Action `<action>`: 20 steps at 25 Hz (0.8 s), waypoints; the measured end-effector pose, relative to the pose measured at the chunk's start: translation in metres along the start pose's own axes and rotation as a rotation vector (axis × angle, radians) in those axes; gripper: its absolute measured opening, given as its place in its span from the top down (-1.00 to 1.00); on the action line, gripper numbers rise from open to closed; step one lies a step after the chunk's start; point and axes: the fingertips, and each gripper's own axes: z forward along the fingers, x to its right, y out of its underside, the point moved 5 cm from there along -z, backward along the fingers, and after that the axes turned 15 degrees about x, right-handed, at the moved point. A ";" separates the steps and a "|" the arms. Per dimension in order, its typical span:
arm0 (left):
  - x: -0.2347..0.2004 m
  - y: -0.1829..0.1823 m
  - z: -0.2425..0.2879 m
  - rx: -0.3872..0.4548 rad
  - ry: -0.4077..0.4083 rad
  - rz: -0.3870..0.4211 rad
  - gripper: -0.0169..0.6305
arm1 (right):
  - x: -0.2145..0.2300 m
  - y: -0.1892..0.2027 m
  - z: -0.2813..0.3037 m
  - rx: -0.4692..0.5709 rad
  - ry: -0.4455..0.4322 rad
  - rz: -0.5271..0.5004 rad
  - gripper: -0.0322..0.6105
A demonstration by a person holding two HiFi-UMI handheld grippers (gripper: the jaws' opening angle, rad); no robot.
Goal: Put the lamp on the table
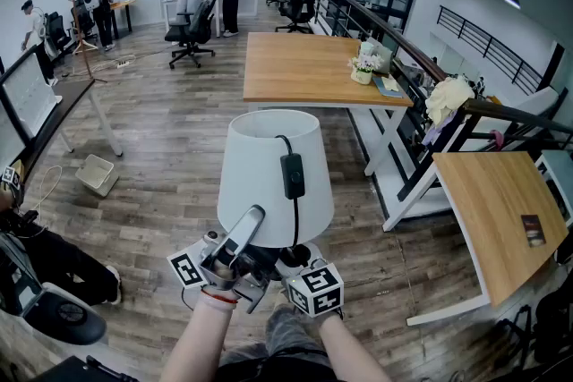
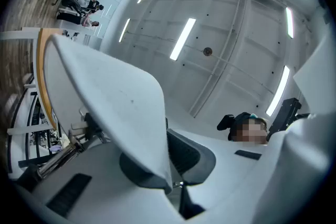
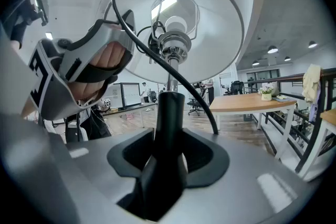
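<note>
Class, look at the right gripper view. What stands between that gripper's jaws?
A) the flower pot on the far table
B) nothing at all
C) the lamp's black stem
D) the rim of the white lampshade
C: in the right gripper view the black stem rises from between the jaws of the right gripper up to the bulb socket inside the white lampshade.

Wood table (image 1: 304,67) w/ flower pot (image 1: 362,72) (right edge), wood floor (image 1: 170,139) w/ white bin (image 1: 96,174)
</note>
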 end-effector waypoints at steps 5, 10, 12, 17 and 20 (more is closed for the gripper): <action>-0.023 -0.007 0.011 0.001 0.002 -0.006 0.95 | 0.022 -0.001 0.015 -0.002 0.003 -0.008 0.36; -0.057 -0.017 0.029 -0.015 -0.006 -0.017 0.95 | 0.051 -0.002 0.040 0.001 0.016 -0.002 0.36; -0.071 -0.024 0.035 -0.016 -0.011 -0.019 0.95 | 0.063 -0.002 0.052 0.004 0.021 0.003 0.36; -0.120 -0.043 0.054 -0.021 -0.038 -0.022 0.95 | 0.099 0.005 0.086 -0.009 0.021 0.029 0.35; -0.151 -0.053 0.072 -0.021 -0.044 -0.011 0.95 | 0.128 0.002 0.108 -0.013 0.014 0.039 0.35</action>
